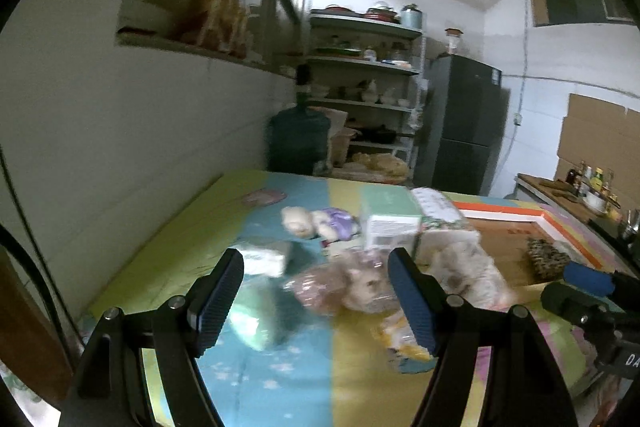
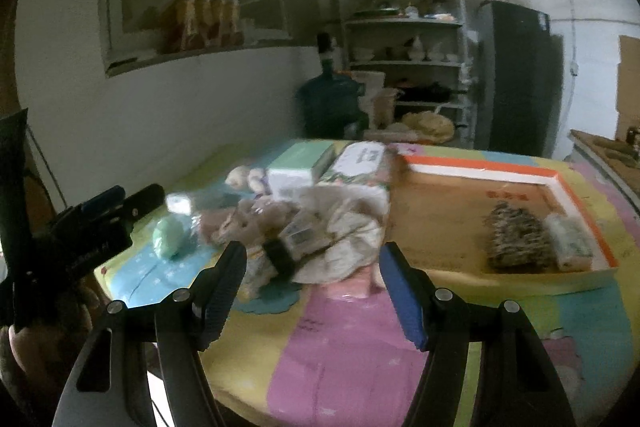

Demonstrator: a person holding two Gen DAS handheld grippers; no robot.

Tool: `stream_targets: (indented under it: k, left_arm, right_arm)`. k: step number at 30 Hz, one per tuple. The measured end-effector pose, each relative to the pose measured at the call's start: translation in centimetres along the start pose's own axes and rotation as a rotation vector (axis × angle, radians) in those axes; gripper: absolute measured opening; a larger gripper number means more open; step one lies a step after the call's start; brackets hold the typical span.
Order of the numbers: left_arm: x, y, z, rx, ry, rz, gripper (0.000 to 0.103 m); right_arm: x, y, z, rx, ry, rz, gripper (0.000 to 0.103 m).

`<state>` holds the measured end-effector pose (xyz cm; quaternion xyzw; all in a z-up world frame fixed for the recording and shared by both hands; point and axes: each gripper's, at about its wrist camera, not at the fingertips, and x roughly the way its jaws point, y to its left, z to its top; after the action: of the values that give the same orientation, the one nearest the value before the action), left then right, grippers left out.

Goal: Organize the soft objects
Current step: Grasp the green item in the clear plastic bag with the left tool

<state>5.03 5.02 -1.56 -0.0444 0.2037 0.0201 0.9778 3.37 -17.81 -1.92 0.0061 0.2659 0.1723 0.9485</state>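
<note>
Both grippers hover spread over a pastel patchwork table.

The left gripper and right gripper hold nothing. The table fills a white-walled kitchen with shelves and a dark fridge. An orange-rimmed tray holds a speckled cloth; the soft toys lie heaped beside it.

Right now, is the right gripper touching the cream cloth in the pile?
Apart. In the right wrist view the right gripper is open, and bare mat shows between its fingers and the cream cloth.
</note>
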Motion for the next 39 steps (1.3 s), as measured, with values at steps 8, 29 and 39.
stream_targets:
  k: [8, 29, 39]
  left_arm:
    - [0.5, 3.4, -1.2, -0.024, 0.006, 0.006, 0.074]
    - [6.8, 6.8, -3.8, -0.031, 0.16, -0.041, 0.074]
    - [8.1, 7.2, -4.6, -0.064, 0.182, -0.107, 0.045]
  right_arm:
    - [4.1, 2.6, -1.4, 0.015, 0.076, 0.085, 0.07]
    - [9.3, 2.9, -3.7, 0.093, 0.18, 0.131, 0.071]
    - [9.8, 2.8, -3.5, 0.101, 0.179, 0.138, 0.071]
